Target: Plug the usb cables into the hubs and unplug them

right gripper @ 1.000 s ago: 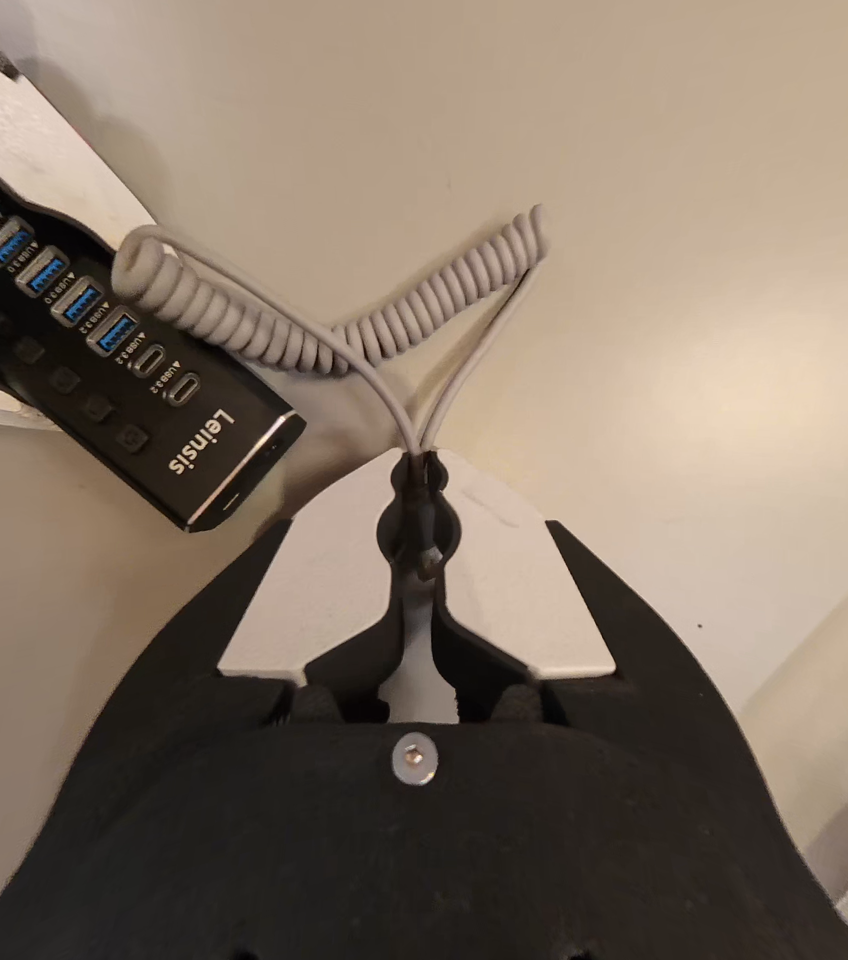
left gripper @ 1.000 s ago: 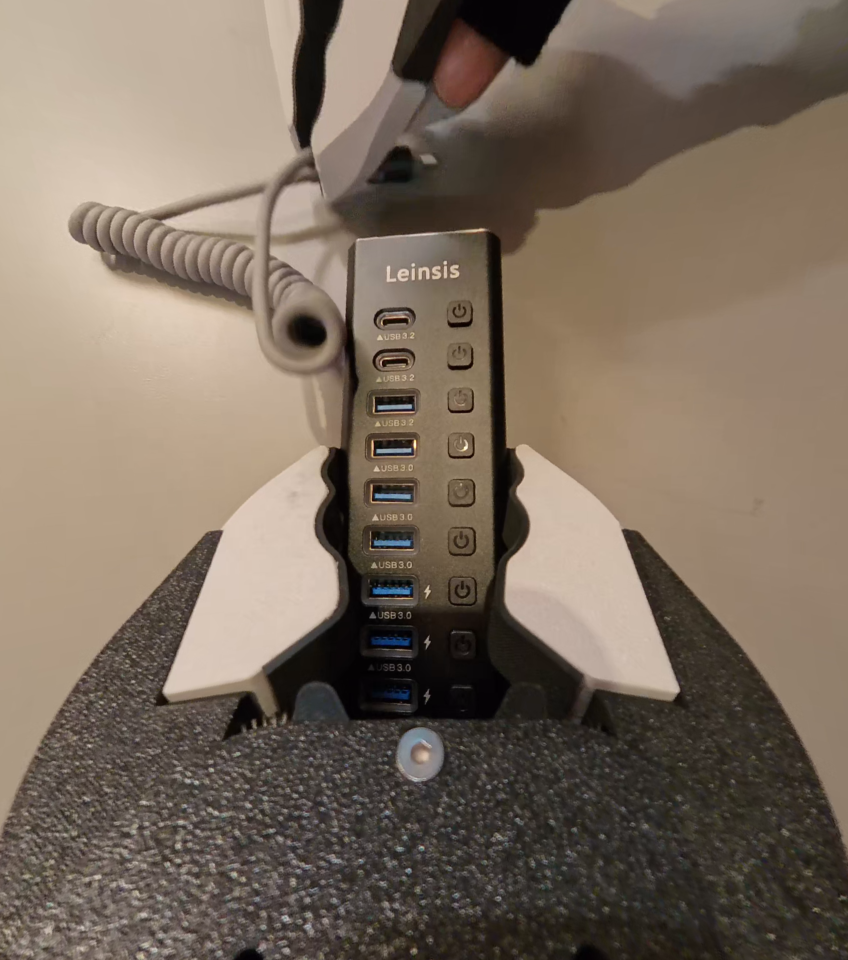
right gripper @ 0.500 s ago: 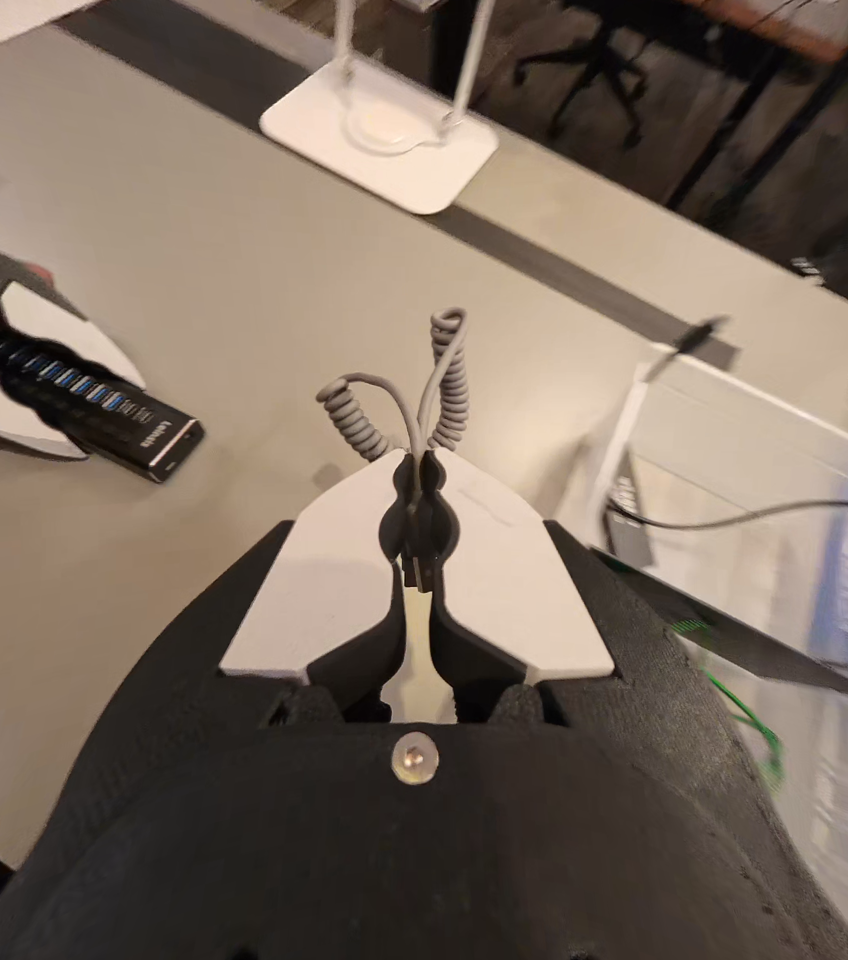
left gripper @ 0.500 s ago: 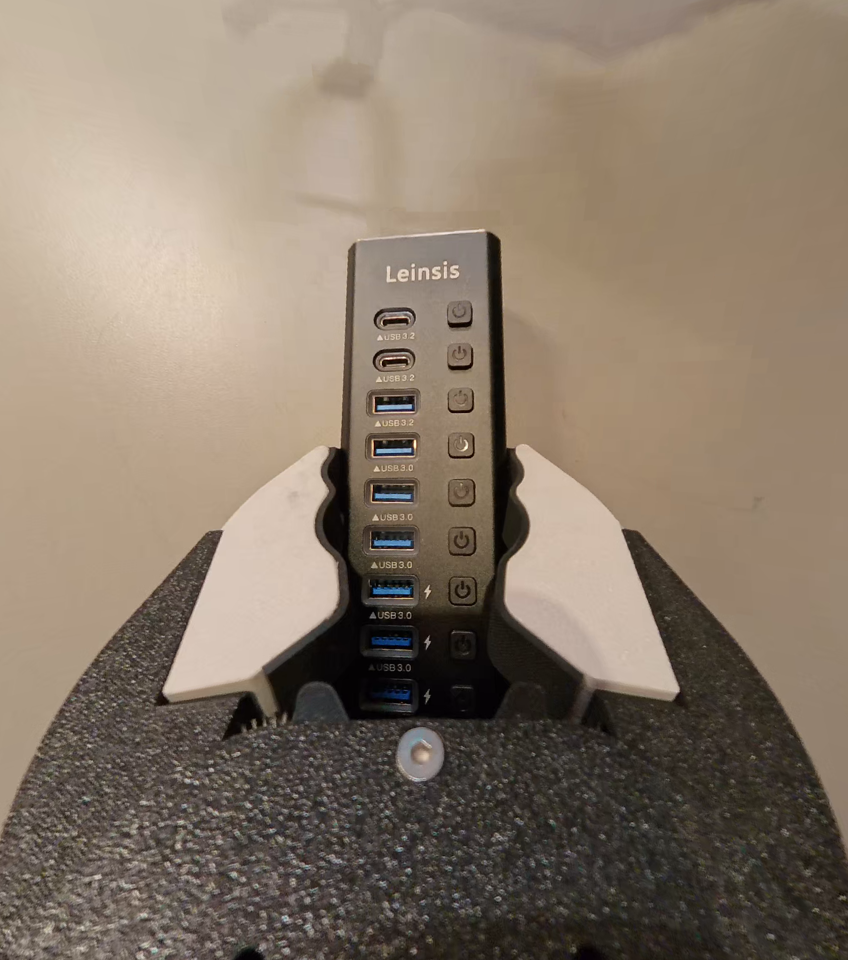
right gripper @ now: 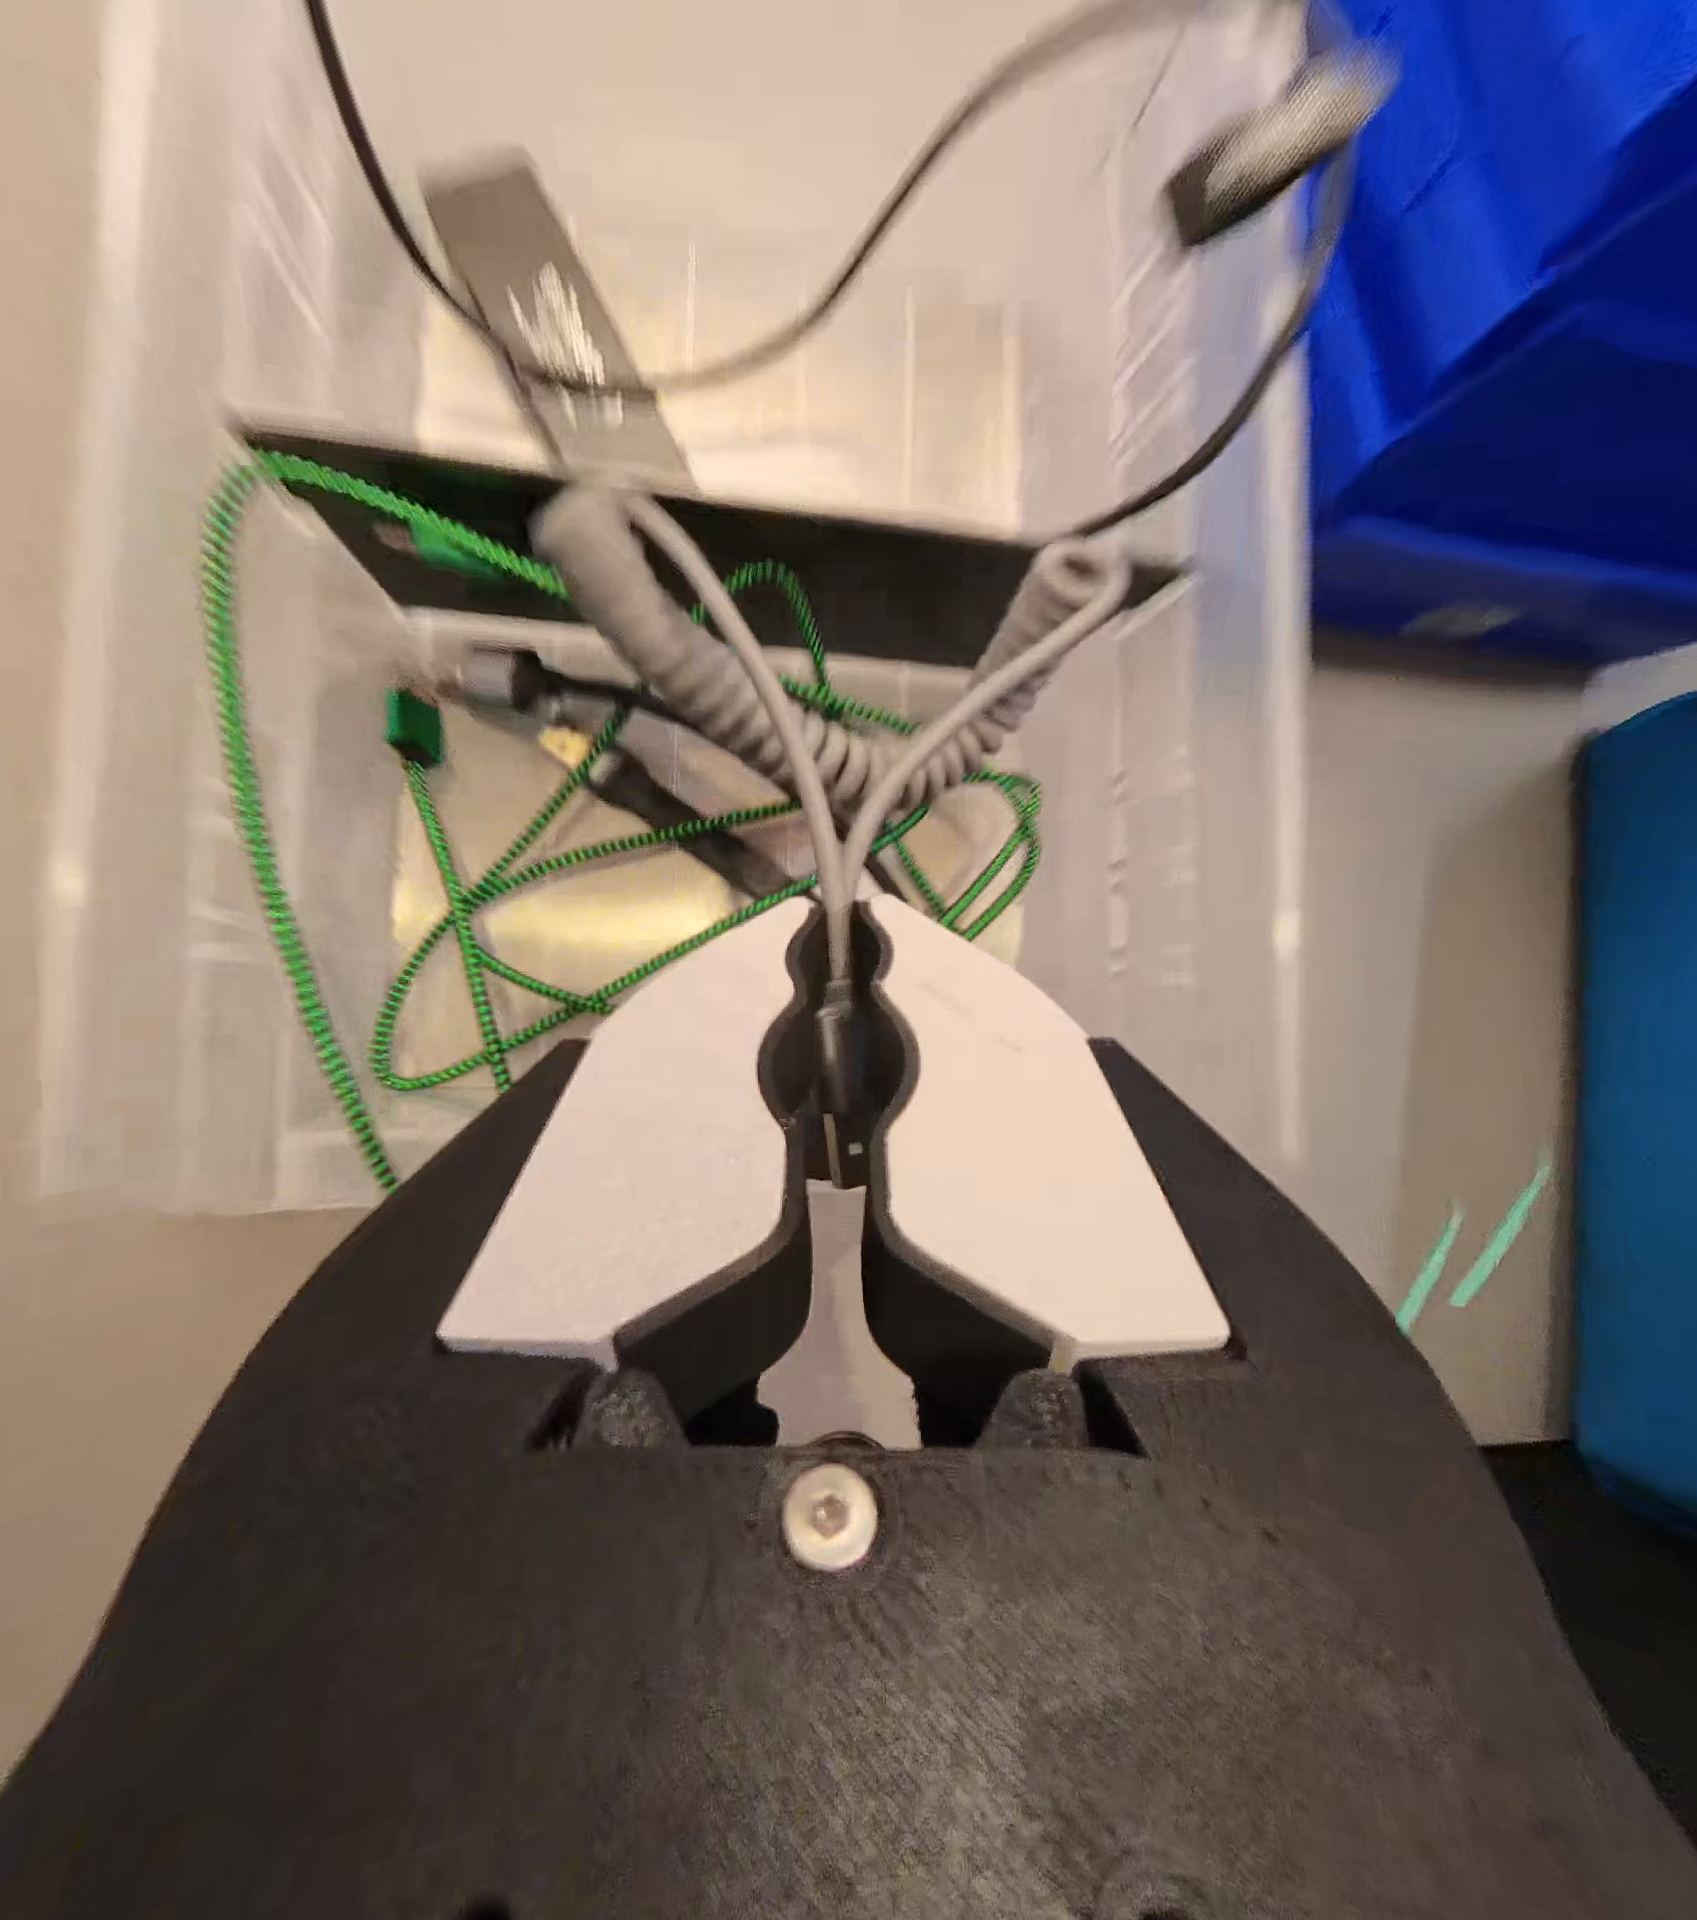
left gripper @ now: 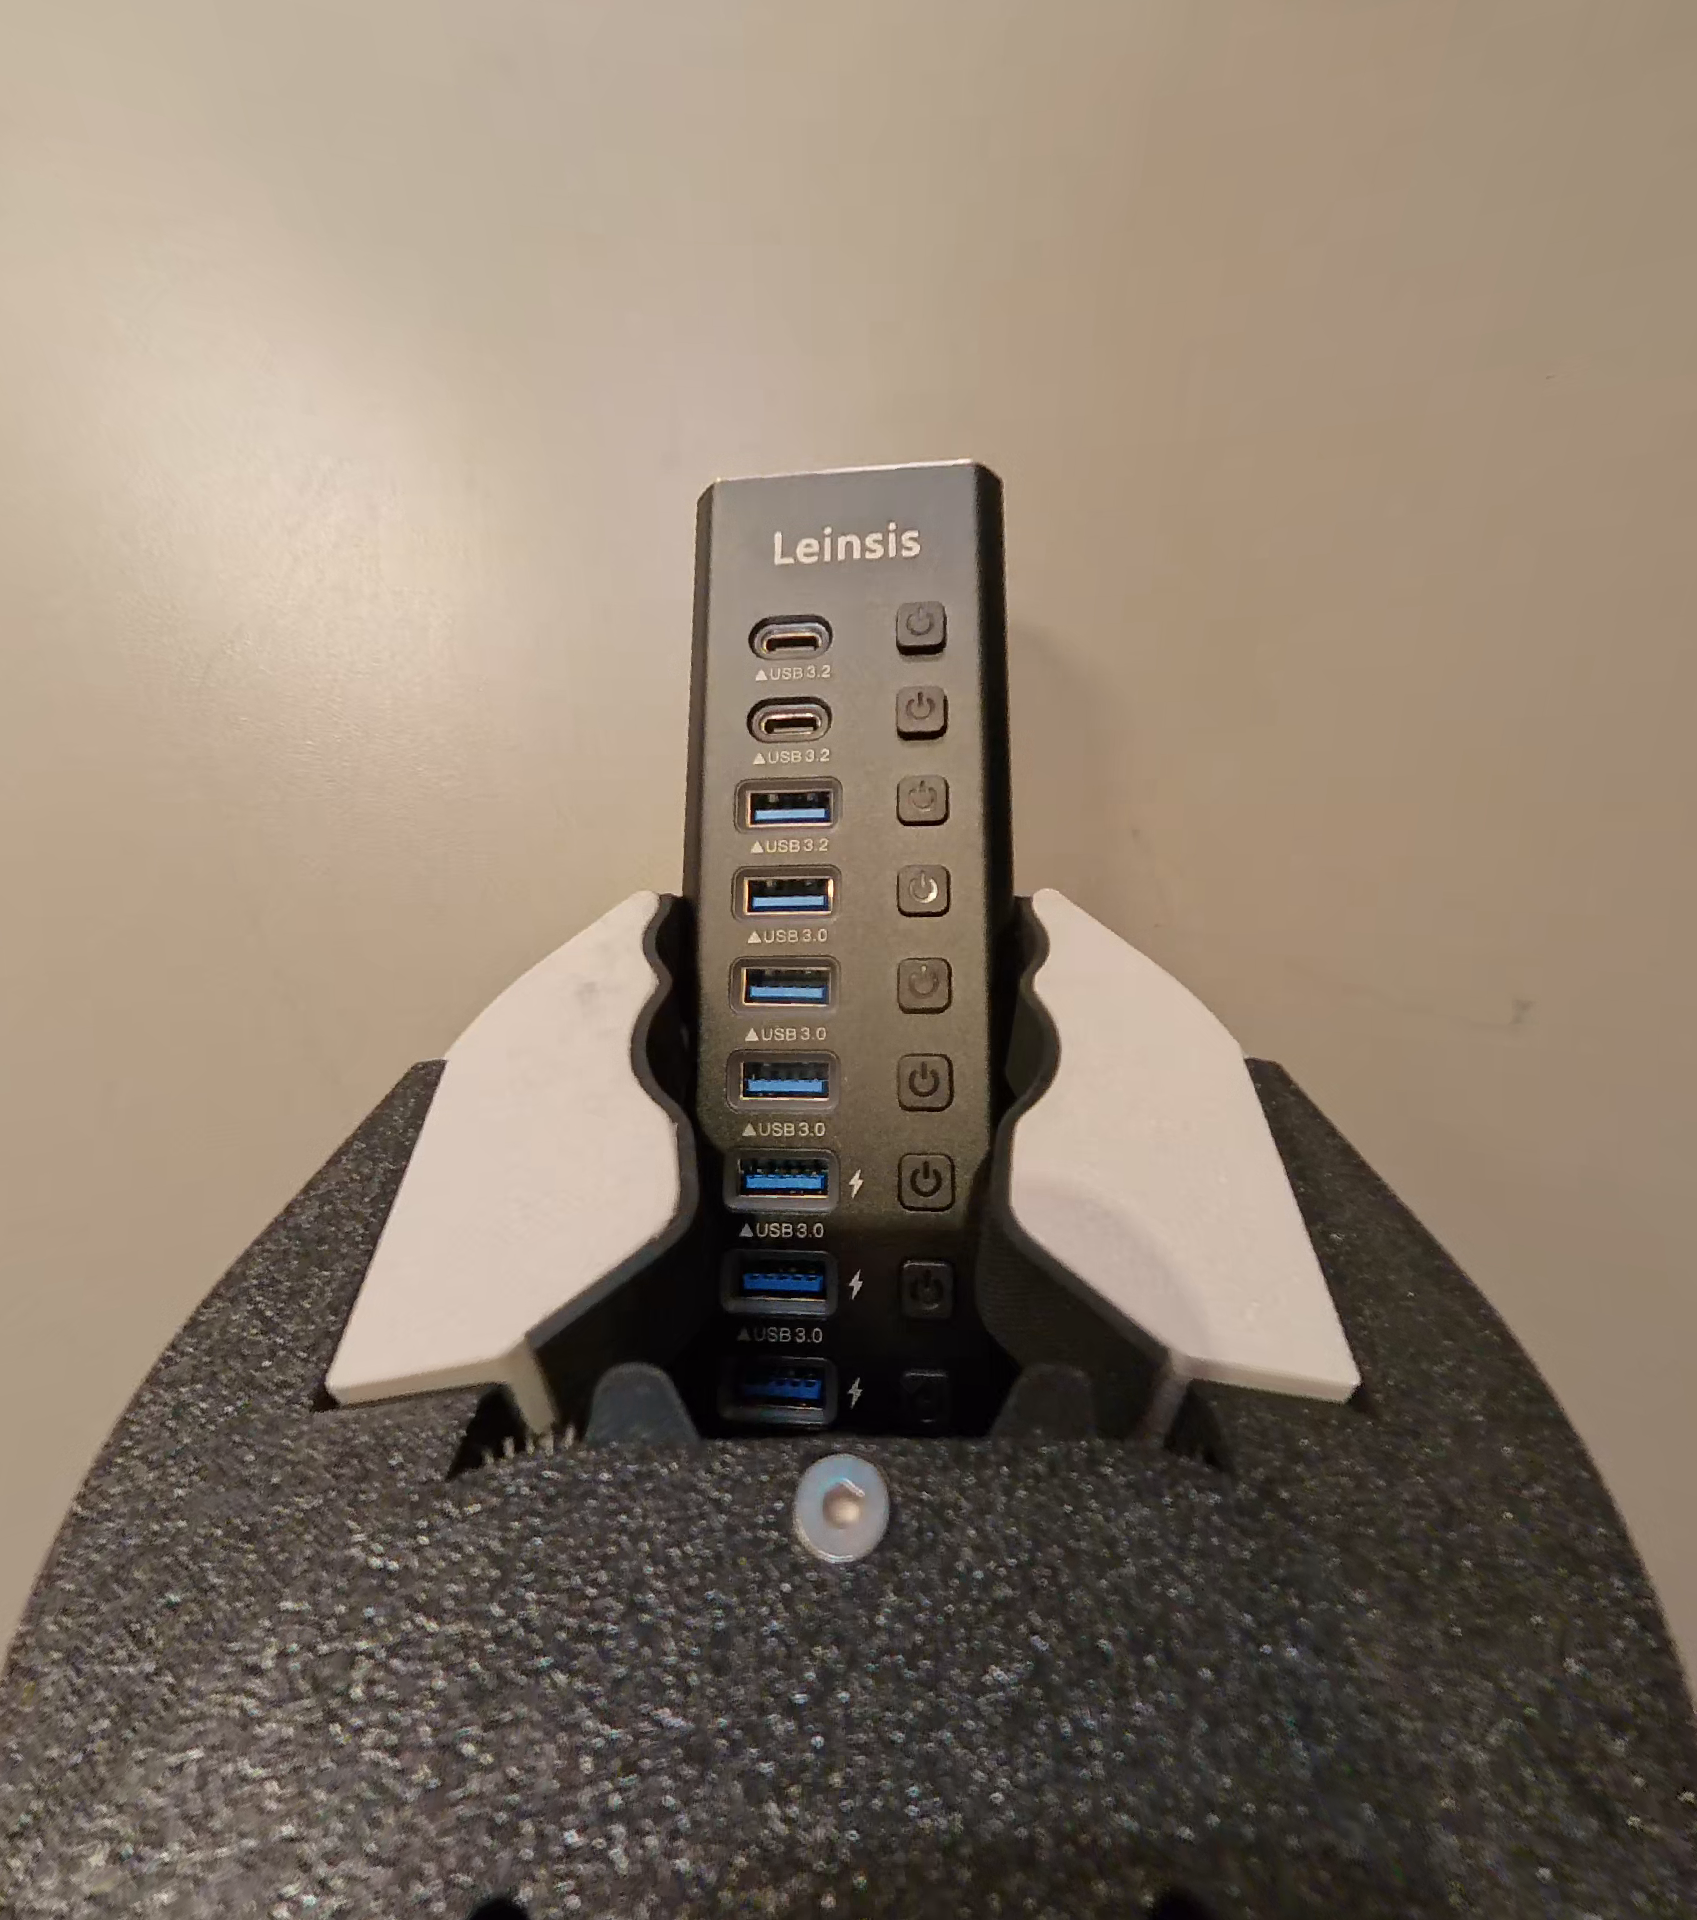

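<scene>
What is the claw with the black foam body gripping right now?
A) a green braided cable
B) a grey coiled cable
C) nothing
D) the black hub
B: in the right wrist view, the right claw is shut on the grey coiled cable, its dark plug sitting between the white fingers.

Beige tabletop (left gripper: 304, 520) bare and evenly lit. Off to the side, blurry clear plastic bin (right gripper: 200, 727) on the table, blue fabric (right gripper: 1550, 312) just right of it, blue container (right gripper: 1696, 1091) below that
</scene>
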